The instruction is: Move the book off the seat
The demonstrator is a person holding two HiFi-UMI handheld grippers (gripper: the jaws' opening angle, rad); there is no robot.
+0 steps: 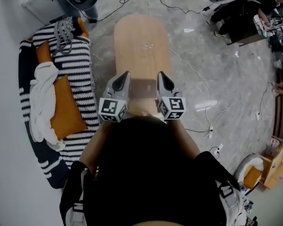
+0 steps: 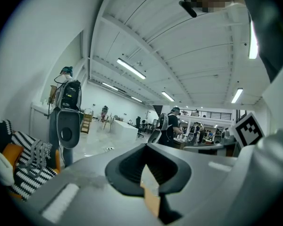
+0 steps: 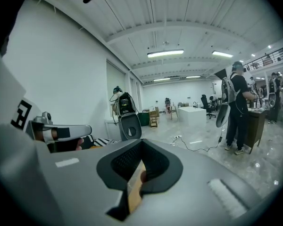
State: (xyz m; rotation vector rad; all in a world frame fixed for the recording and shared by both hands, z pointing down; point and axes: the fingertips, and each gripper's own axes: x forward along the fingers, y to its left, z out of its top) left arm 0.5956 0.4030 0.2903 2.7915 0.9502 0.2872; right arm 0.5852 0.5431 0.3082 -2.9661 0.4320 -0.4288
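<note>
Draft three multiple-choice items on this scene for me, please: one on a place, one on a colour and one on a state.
1. Where does the white cloth lie?
A. on the black-and-white striped sofa
B. on the floor
C. over a chair

2. What colour are the cushions on that sofa?
A. blue
B. orange
C. green

3. How is the thin brown book held?
A. lying loose on the floor
B. by one gripper only
C. by the left gripper and the right gripper, one at each end

Answers: A, the cloth drapes over the sofa's cushions; B, the cushions show orange; C, each gripper view shows jaws closed on the book's edge.
</note>
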